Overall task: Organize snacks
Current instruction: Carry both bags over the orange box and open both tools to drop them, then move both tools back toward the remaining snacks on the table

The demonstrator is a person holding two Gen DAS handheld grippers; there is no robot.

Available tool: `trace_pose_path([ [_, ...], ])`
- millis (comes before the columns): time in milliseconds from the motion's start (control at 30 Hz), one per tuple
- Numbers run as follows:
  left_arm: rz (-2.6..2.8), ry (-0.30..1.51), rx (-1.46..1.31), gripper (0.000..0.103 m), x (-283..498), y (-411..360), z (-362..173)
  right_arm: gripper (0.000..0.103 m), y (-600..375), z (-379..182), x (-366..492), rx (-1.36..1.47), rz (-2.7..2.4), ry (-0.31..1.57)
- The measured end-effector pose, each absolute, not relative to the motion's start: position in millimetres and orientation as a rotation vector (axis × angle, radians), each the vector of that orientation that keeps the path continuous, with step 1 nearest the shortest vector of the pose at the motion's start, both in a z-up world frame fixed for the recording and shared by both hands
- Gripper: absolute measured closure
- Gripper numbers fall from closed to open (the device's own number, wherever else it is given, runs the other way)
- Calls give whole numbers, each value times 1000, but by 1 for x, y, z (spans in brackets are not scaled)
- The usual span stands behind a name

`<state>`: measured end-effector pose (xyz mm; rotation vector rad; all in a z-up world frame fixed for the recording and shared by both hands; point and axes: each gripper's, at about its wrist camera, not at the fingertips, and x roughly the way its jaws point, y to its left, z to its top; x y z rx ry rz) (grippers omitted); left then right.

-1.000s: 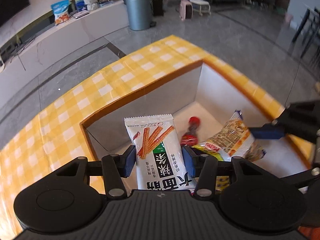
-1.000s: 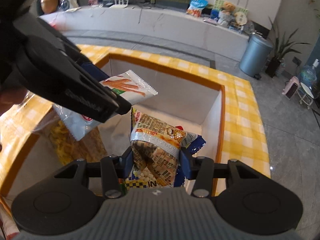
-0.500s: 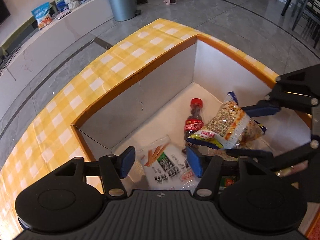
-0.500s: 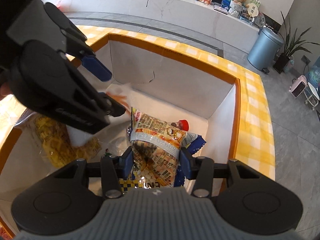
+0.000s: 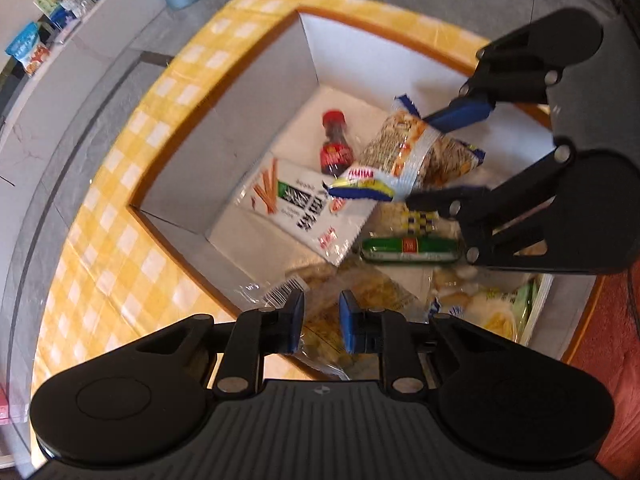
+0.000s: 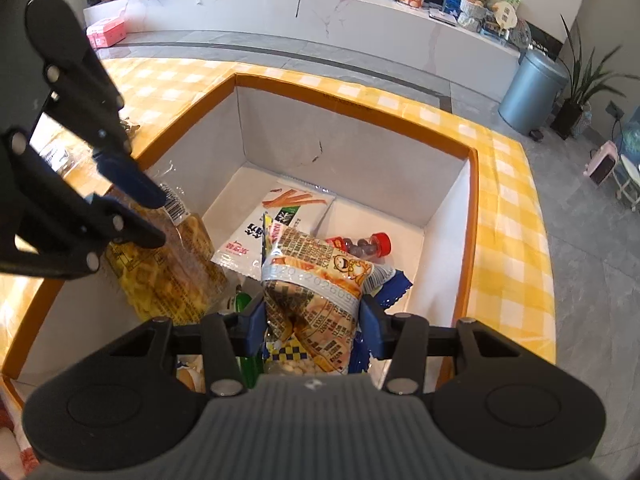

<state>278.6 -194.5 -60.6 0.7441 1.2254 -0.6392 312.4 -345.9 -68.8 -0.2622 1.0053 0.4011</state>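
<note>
The right gripper [image 6: 312, 330] grips an orange printed snack bag [image 6: 316, 280] above the open white cardboard box [image 6: 344, 152]. The white packet with red sticks [image 5: 298, 204] now lies flat on the box floor beside a small red-capped bottle [image 5: 335, 142]; a second ago the left gripper [image 5: 321, 322] held it. That gripper points steeply down, its jaws closing above a clear bag of yellow crackers [image 6: 168, 272], apparently not pinching it.

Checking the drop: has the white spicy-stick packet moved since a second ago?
Yes. The white spicy-stick packet left the left gripper and now lies on the box floor beside the small bottle.
</note>
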Motion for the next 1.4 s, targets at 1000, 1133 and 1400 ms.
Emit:
trace_pose_path([
  [1000, -610, 1232, 541, 77, 283, -179, -70, 55, -356, -67, 304, -163, 443, 1049],
  [1133, -569, 1153, 453, 71, 281, -155, -39, 55, -344, -68, 305, -138, 480, 1073],
  [1400, -436, 1047, 318, 69, 263, -108, -23, 55, -315, -84, 305, -158, 487, 1146],
])
